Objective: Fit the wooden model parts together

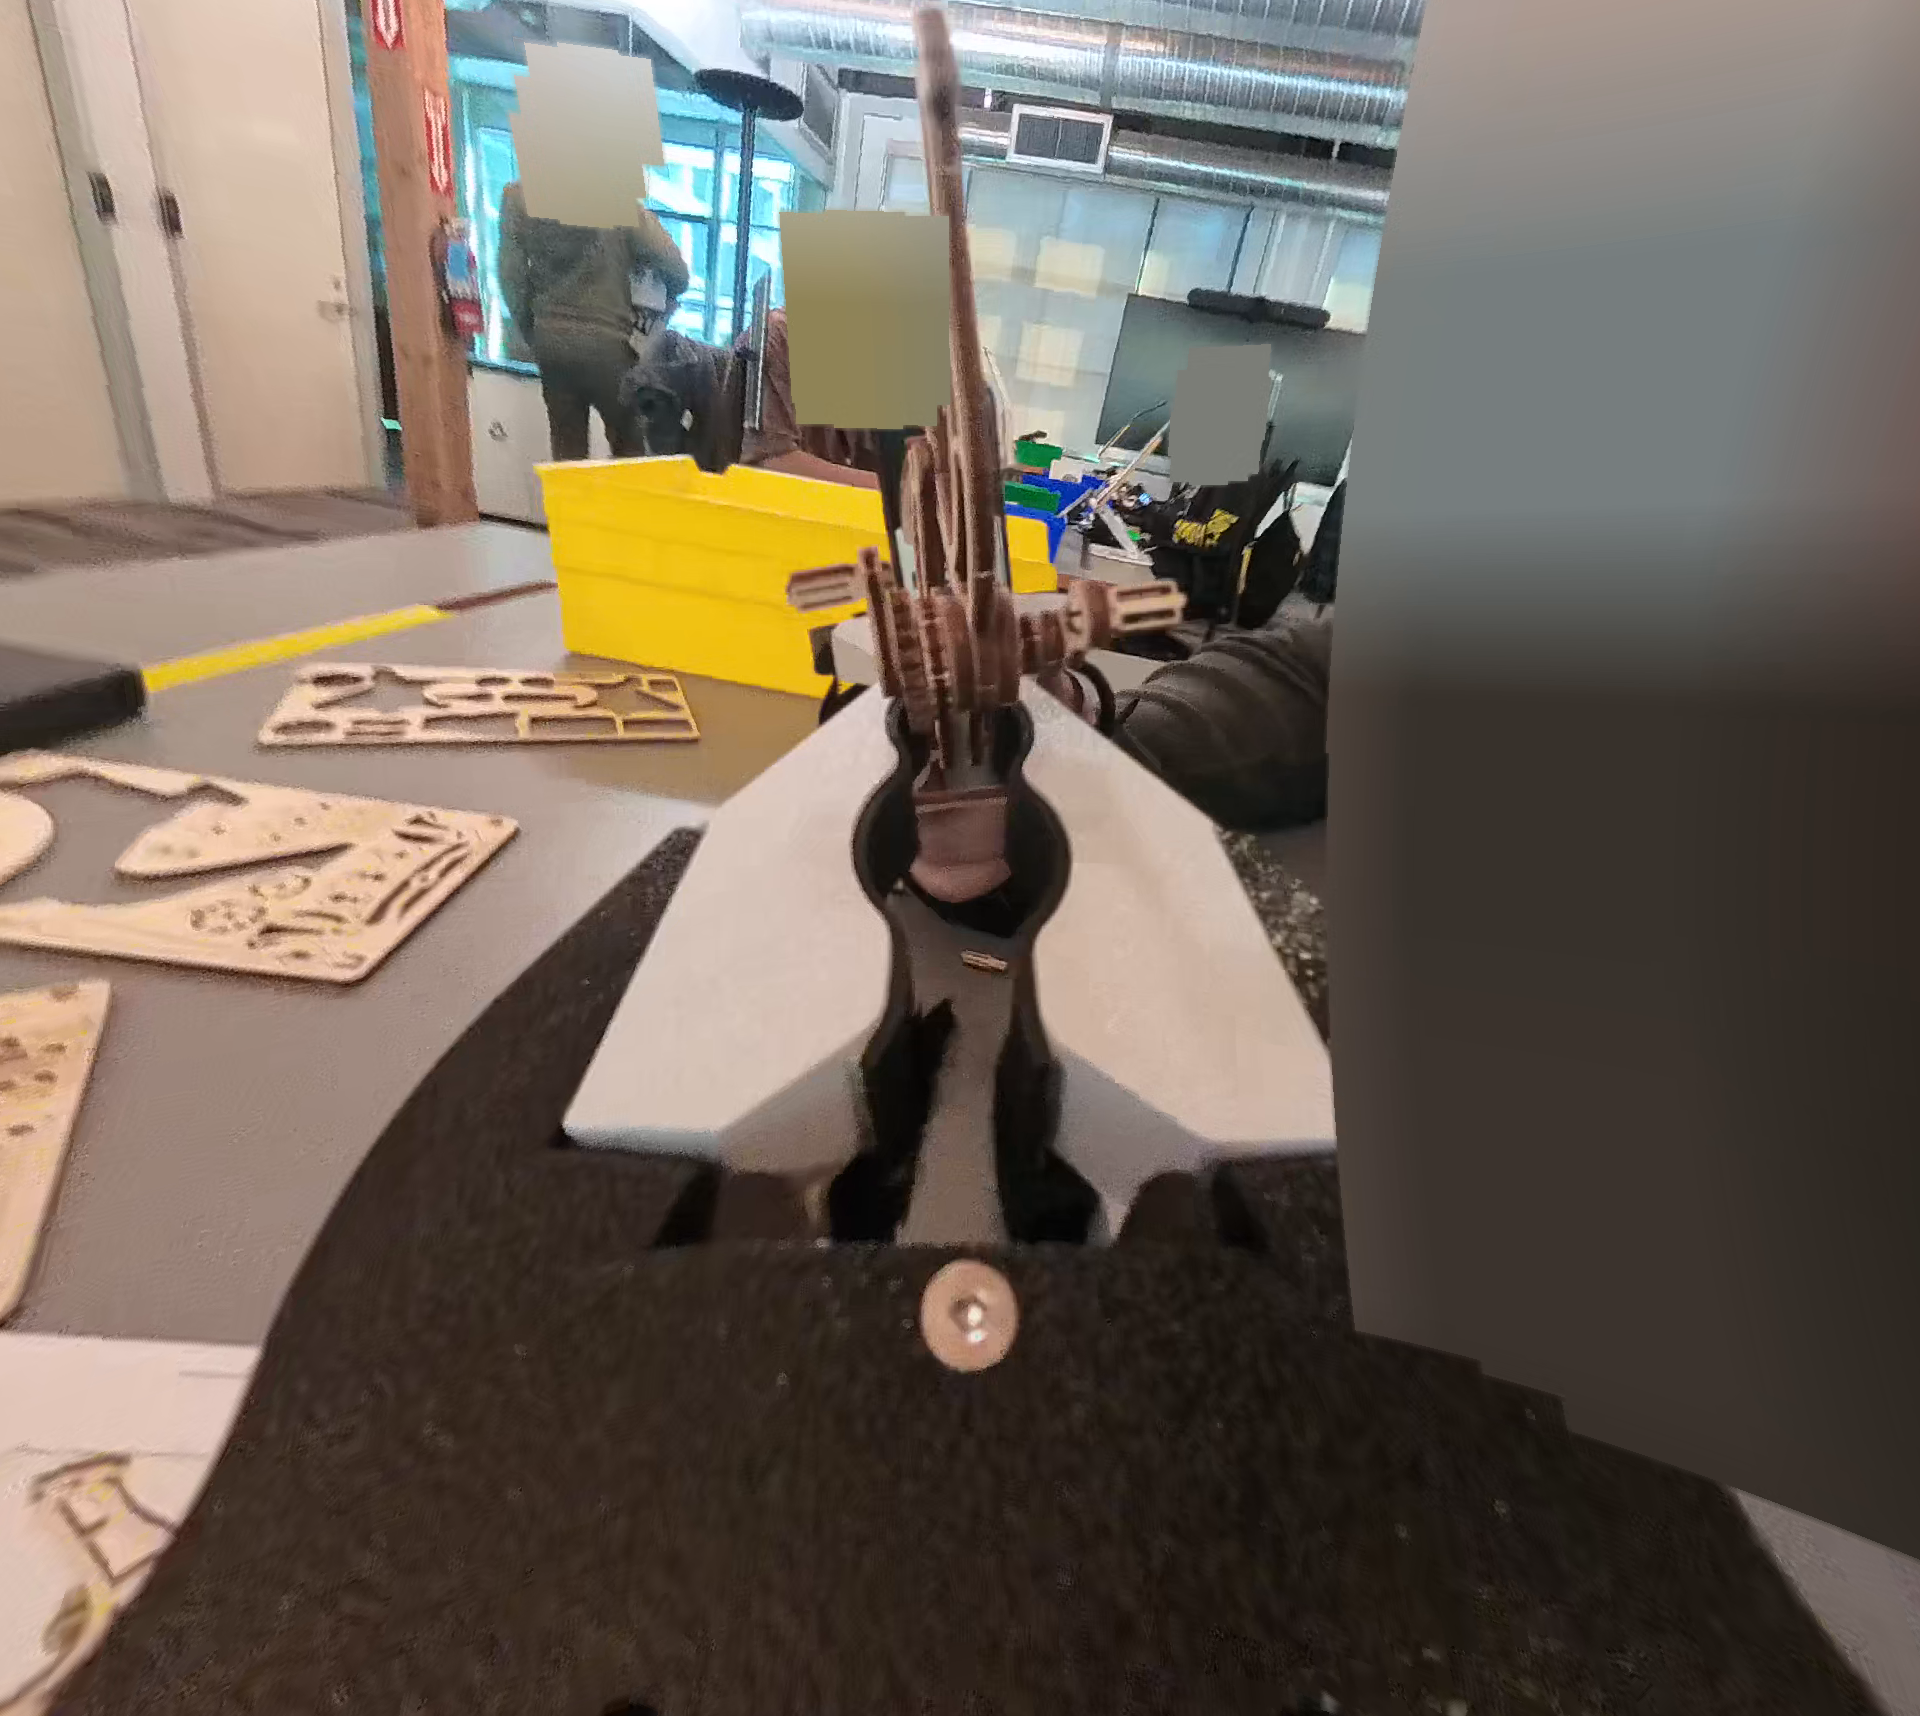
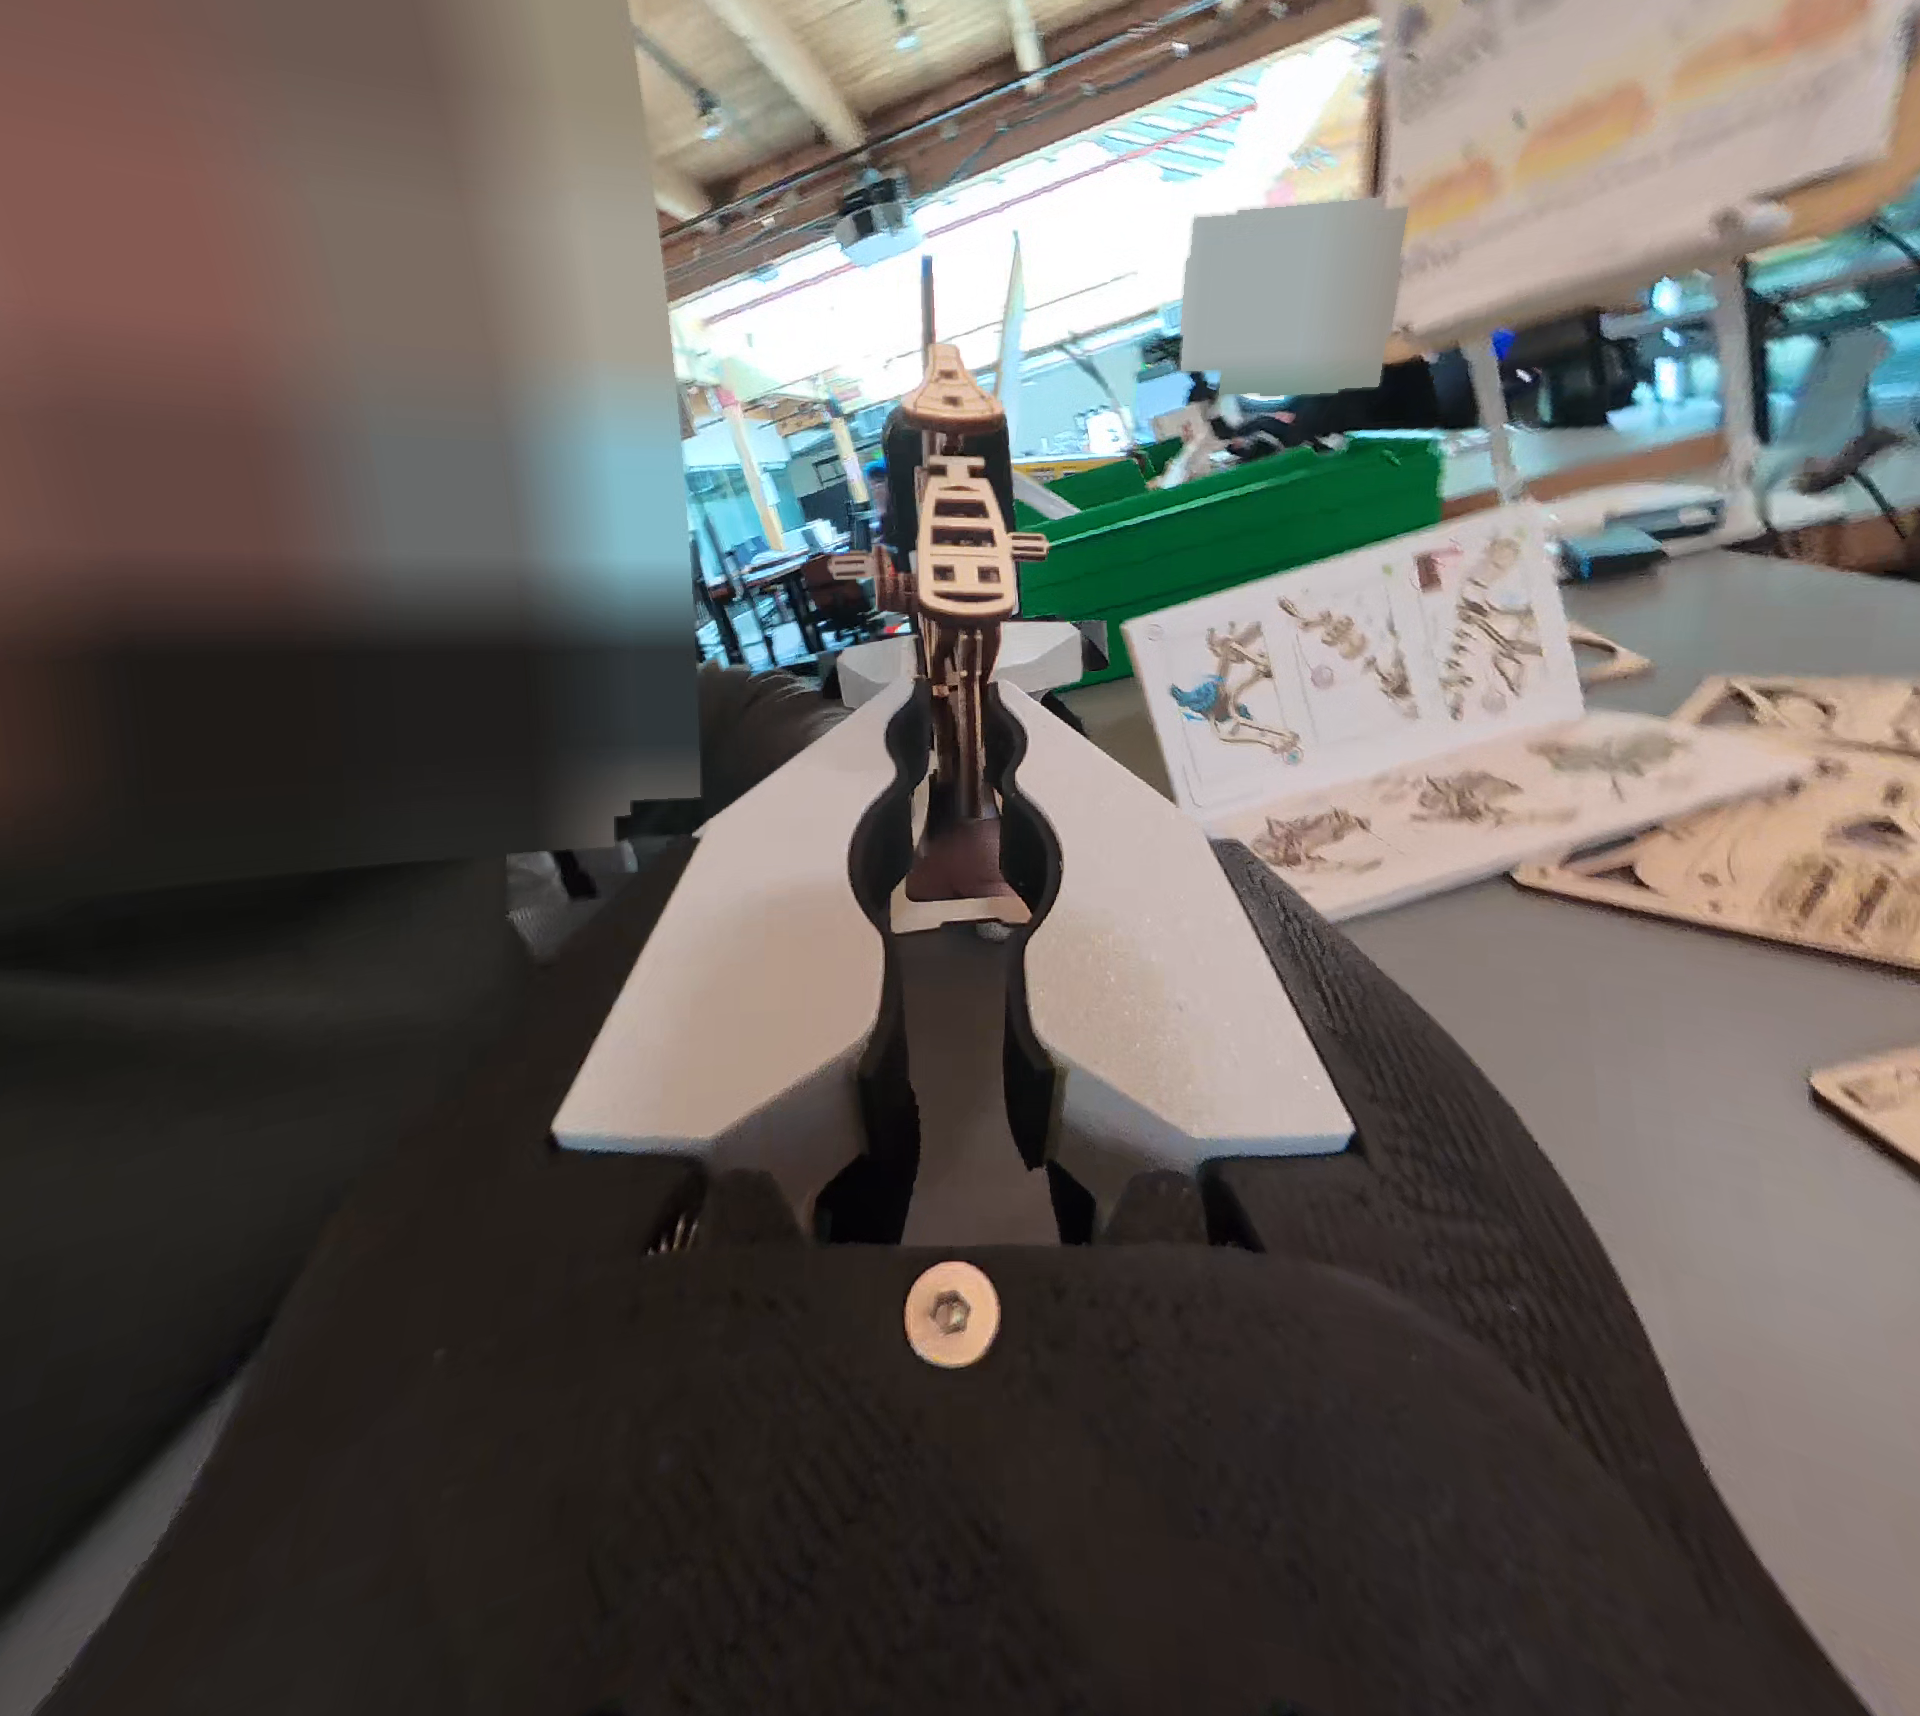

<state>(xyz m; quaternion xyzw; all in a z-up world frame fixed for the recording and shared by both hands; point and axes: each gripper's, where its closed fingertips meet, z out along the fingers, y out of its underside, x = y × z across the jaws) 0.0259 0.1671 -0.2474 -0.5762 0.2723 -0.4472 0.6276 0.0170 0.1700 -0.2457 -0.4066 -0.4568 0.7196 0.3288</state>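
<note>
In the left wrist view my left gripper (image 1: 956, 716) is shut on the base of a dark brown wooden model (image 1: 951, 617). The model has stacked rib slices, side pegs and a long thin piece rising upright. In the right wrist view my right gripper (image 2: 956, 695) is shut on the same wooden model (image 2: 961, 565), seen from the other side, with a pale slotted piece facing me. The two grippers face each other across the model. The other gripper's grey fingertips (image 1: 857, 653) show just behind it, and likewise in the right wrist view (image 2: 1049, 658).
Punched-out wooden part sheets (image 1: 260, 866) lie on the grey table (image 1: 623, 762) at left, before a yellow bin (image 1: 686, 575). An open instruction booklet (image 2: 1351, 690), more sheets (image 2: 1766, 866) and a green bin (image 2: 1247, 523) are at right. A dark sleeve (image 1: 1226, 721) rests behind the model. Left and right tips are no more than a few centimetres apart.
</note>
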